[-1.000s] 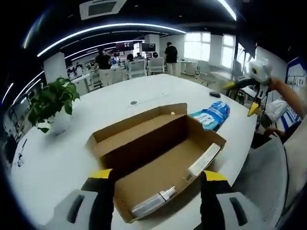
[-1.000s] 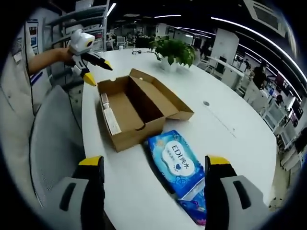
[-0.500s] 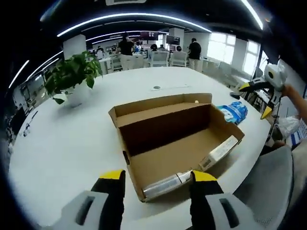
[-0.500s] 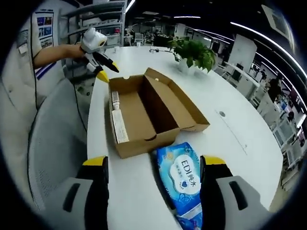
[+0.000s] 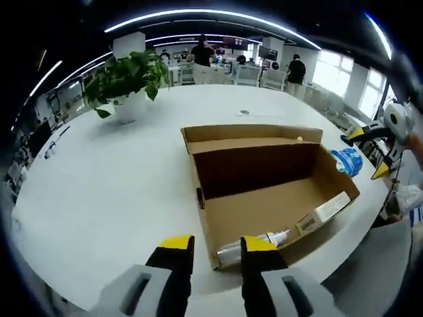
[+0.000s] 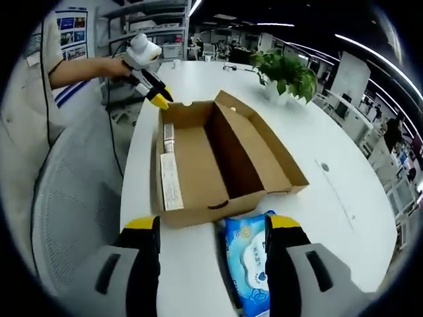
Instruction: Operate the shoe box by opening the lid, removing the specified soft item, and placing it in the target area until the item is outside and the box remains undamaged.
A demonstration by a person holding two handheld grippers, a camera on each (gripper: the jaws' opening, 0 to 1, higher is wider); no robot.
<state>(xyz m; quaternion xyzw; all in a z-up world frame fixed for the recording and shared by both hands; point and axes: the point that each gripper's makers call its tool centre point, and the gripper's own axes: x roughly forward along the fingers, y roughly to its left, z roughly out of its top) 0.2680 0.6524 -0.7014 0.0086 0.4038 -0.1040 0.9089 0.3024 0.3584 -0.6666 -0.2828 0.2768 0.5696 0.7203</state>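
Observation:
An open brown cardboard shoe box (image 5: 264, 198) lies on the white table (image 5: 99, 178), its lid folded back and its inside bare apart from labels on the near wall. My left gripper (image 5: 217, 244) is open but narrow, and its jaws straddle the box's near corner. In the right gripper view that left gripper (image 6: 160, 99) sits at the far end of the box (image 6: 225, 152). A blue pack of wipes (image 6: 246, 254) lies outside the box against its end wall, between the jaws of my open right gripper (image 6: 211, 222). The left gripper view shows the pack (image 5: 348, 160) beside the right gripper (image 5: 368, 153).
A potted plant (image 5: 129, 76) stands at the back of the table, also in the right gripper view as the plant (image 6: 287, 69). A grey mesh chair (image 6: 73, 198) is pushed against the table's edge. A person's arm (image 6: 79, 69) holds the left gripper. People stand at desks (image 5: 201, 53) far behind.
The left jaws have narrowed and come up to the box's near corner. The right gripper has moved in over the wipes pack, its jaws slightly closer together. Box and pack stay put.

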